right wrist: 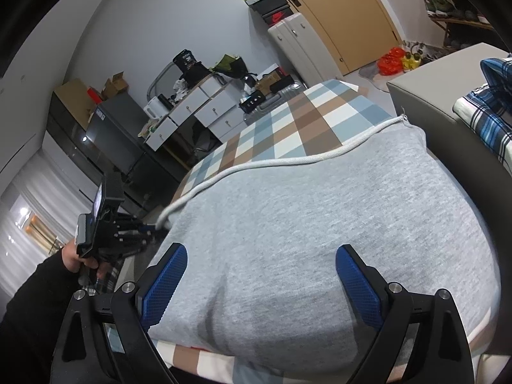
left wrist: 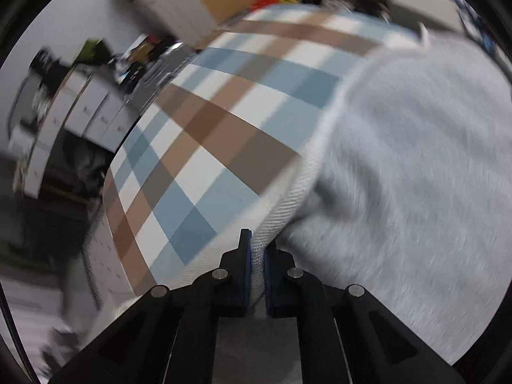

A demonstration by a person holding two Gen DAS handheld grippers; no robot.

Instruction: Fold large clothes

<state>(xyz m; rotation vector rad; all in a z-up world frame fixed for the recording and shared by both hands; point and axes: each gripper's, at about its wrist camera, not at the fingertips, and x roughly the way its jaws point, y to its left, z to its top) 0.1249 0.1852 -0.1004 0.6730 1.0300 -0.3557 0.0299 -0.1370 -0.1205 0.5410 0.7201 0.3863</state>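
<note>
The left gripper [left wrist: 258, 257], black with 2 blue-padded fingers, points steeply down, its jaws pinched tight on a white ribbed hem. In the right wrist view a bare hand [right wrist: 75, 260] in a black sleeve [right wrist: 35, 294] holds it. The right gripper [right wrist: 260, 284] has its 2 blue pads [right wrist: 168, 283] spread wide, touching nothing.

Garment [right wrist: 320, 224] on bedspread [right wrist: 307, 121], suitcase [right wrist: 300, 48] behind

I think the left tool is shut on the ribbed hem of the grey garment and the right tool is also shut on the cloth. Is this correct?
Not fully. The right tool is open above the grey garment, as the right wrist view shows. The left tool is indeed shut on the ribbed hem.
</note>
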